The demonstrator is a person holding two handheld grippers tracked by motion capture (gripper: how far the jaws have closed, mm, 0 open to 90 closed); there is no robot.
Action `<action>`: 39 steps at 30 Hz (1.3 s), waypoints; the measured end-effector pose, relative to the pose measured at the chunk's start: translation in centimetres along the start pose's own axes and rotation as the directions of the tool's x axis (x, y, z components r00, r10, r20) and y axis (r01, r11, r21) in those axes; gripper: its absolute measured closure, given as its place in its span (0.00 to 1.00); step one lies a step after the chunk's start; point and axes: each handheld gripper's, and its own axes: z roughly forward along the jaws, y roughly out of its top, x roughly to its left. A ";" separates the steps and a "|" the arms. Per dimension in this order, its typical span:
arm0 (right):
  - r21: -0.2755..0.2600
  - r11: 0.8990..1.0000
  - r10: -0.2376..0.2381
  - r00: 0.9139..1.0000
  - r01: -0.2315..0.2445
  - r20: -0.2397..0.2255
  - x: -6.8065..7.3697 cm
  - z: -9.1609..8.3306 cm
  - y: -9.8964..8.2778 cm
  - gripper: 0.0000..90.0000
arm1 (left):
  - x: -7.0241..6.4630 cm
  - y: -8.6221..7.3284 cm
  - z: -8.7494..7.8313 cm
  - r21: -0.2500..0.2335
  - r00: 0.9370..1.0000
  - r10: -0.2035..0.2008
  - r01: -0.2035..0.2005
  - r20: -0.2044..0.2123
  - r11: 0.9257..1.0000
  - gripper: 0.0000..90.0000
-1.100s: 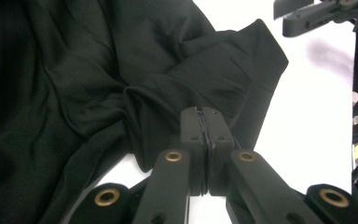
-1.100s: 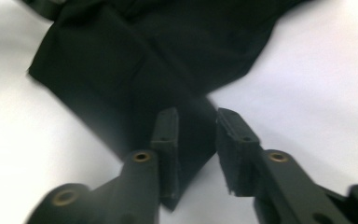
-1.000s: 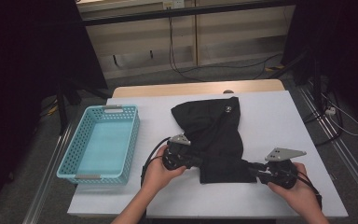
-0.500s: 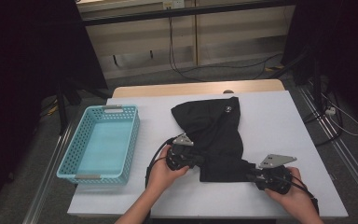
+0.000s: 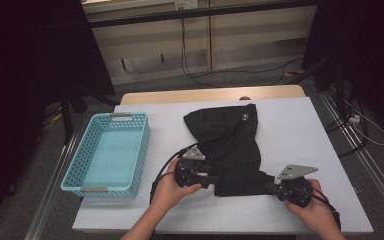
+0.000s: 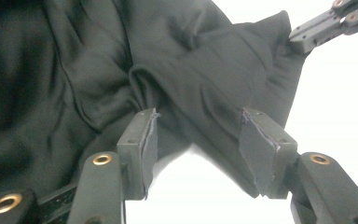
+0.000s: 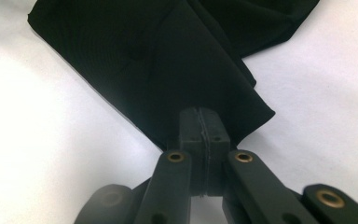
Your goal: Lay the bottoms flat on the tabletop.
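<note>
- Since the turquoise plastic basket (image 5: 108, 155) at the left end of the white counter (image 5: 300, 130) stands apart from the work, it has no bearing on how the cloth handles for now.
- The left gripper (image 5: 211, 180) sits at the near-left edge of the black garment (image 5: 230, 145); in the left gripper view its fingers (image 6: 142, 144) have just been opening and now stand released, with a fold of the cloth lying between them but pressed by neither pad.
- The black garment lies crumpled in the middle of the counter, its far end bearing a small round white mark (image 5: 241, 118) and its near end spread toward the person.
- Judging by the deep creases and the way it drapes over itself, the garment is light, soft and limp: it will sag, stretch and trail when lifted, it cannot break, and the smooth weave may slide out of a shallow pinch.
- A good hold would be at an edge or a corner, with a full bite of cloth well inside the pads; two holds spread apart along one edge would probably keep it from bunching.
- The right gripper (image 5: 272, 188) has the near-right corner: in the right gripper view its fingers (image 7: 191, 135) have just been closing and now stand clenched on a tip of the cloth (image 7: 168, 60), which fans out beyond them over the counter.
</note>
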 end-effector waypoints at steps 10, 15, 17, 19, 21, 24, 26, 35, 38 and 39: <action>0.001 1.000 0.000 1.000 0.000 0.001 0.0 0.0 0.0 1.00 | -0.3 -0.5 0.9 0.055 1.000 -0.011 0.010 0.025 0.998 0.66; 0.001 1.000 0.000 1.000 0.000 -0.003 -0.1 -0.1 0.1 1.00 | -0.4 -0.5 1.3 0.077 0.999 -0.002 -0.001 0.037 0.997 0.73; 0.004 1.000 0.000 1.000 0.000 -0.005 -0.1 -0.1 0.1 1.00 | -0.5 -0.4 1.2 0.081 0.999 -0.005 0.002 0.037 0.997 0.79; 0.004 1.000 0.001 1.000 -0.001 -0.006 -0.2 -0.2 0.0 1.00 | -0.5 -0.4 1.1 0.085 0.998 -0.016 0.012 0.056 0.996 0.86; 0.001 1.000 0.003 1.000 -0.003 -0.003 -0.2 -0.4 0.0 1.00 | -0.7 -0.2 1.0 0.084 0.997 -0.021 0.015 0.068 0.996 0.91; -0.016 1.000 0.016 1.000 -0.017 -0.006 -0.3 -0.9 0.0 1.00 | -1.0 0.0 0.9 0.085 0.995 -0.025 0.017 0.093 0.996 0.97; -0.023 0.999 0.025 1.000 -0.026 -0.012 -0.4 -1.1 0.0 1.00 | -1.2 0.2 0.7 0.087 0.995 -0.024 0.015 0.097 0.996 0.98; -0.048 0.999 0.017 1.000 -0.018 -0.015 -0.3 -2.4 0.1 1.00 | -1.8 1.1 -0.6 0.058 0.992 -0.013 0.005 0.128 0.998 0.98; -0.062 0.998 0.020 1.000 -0.022 -0.020 -0.3 -3.1 0.2 1.00 | -2.3 1.5 -1.1 0.061 0.989 0.000 -0.009 0.145 0.998 0.98; -0.067 0.998 0.017 1.000 -0.018 -0.022 -0.3 -3.4 0.3 1.00 | -2.4 1.5 -1.2 0.060 0.989 0.002 -0.011 0.150 0.998 0.98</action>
